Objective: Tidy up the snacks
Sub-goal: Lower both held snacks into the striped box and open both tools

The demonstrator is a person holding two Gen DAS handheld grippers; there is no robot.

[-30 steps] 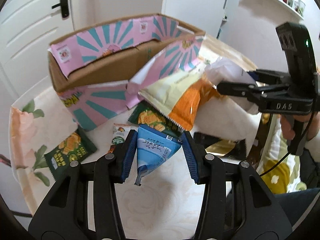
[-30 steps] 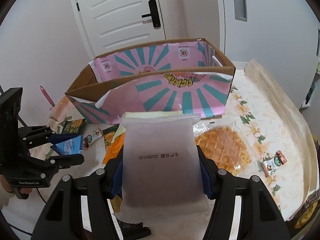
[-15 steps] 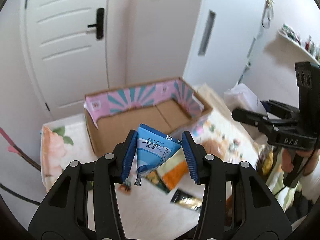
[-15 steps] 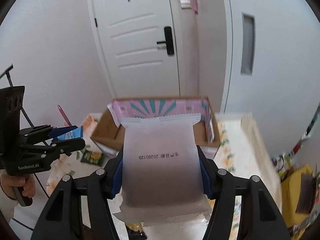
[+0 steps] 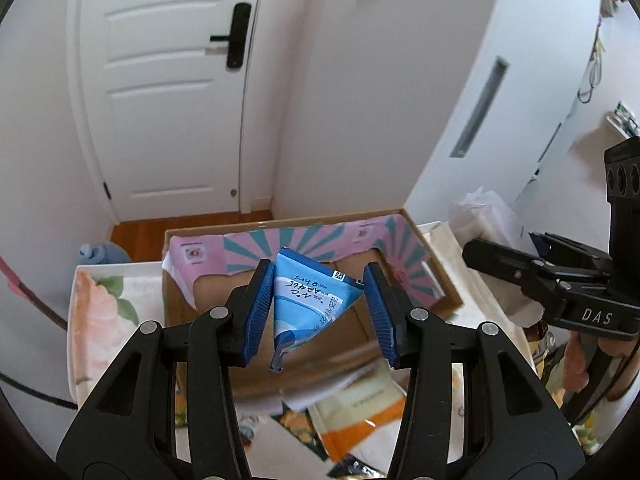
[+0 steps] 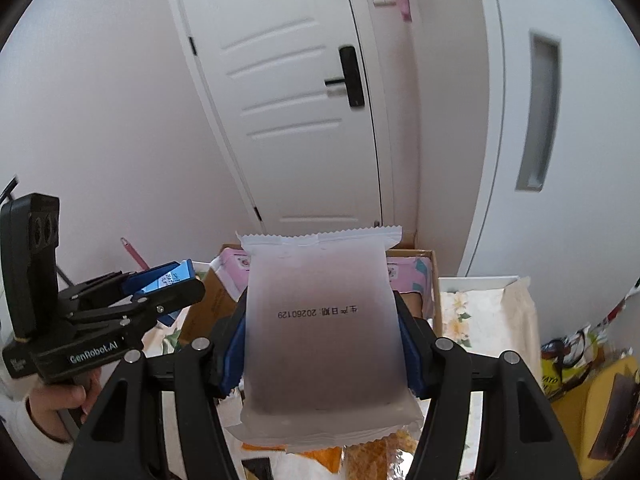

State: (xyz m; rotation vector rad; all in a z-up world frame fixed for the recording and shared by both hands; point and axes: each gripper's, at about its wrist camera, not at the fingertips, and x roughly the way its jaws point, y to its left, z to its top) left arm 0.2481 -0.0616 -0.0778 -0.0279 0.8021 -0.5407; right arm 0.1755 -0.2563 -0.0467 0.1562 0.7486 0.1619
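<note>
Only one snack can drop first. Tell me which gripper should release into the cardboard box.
Left, probably: the left gripper holds the blue packet directly above the cardboard box opening.

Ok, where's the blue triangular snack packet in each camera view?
Left wrist view: blue packet sits centre frame, between the left gripper fingers.
Right wrist view: blue packet shows at left, in the same gripper seen side-on.
Shared landmark: cardboard box behind both.

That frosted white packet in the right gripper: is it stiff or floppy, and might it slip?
The frosted white packet looks fairly stiff: it stands up flat, unsagging, between the right gripper's blue pads. Probably light, being thin and sealed. Its smooth film may be slippery, and it is pinched only at its side edges.
</note>
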